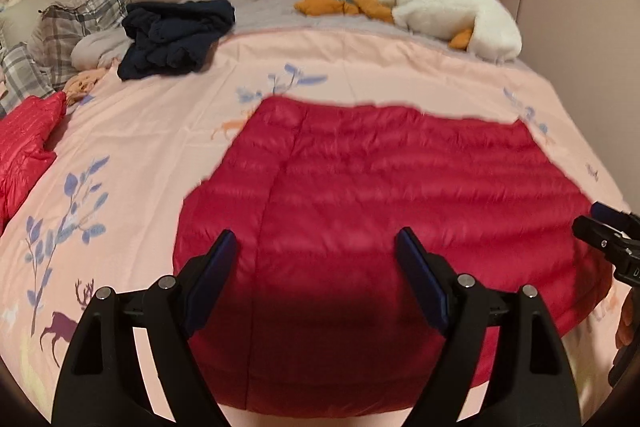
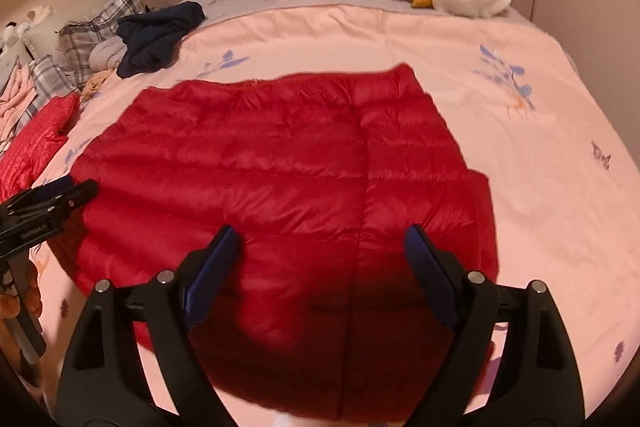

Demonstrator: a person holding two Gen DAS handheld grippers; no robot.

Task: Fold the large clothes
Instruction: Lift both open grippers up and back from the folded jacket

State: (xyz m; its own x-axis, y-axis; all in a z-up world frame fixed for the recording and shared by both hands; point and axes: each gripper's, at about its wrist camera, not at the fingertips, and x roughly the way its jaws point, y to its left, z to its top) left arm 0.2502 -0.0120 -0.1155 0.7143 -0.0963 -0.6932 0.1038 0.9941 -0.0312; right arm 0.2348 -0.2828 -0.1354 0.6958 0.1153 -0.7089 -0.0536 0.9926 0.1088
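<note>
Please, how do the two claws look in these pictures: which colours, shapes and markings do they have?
Both look the same. The left claw and the right claw each have two glossy black plastic arms of a triangular shape, with round silver bolts at the joints. The fingers carry dark blue ribbed pads. Small white lettering is printed on each claw's side, too blurred to read. No cables or sleeves show.

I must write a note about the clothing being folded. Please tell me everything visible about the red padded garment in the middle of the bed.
The red padded garment looks like shiny, quilted down fabric with horizontal stitched channels and one long seam running away from the camera. It lies flat, already partly folded into a broad block, on the pink printed bedspread. Both tongs, left and right, hang open above its near edge; neither grips it.
</note>
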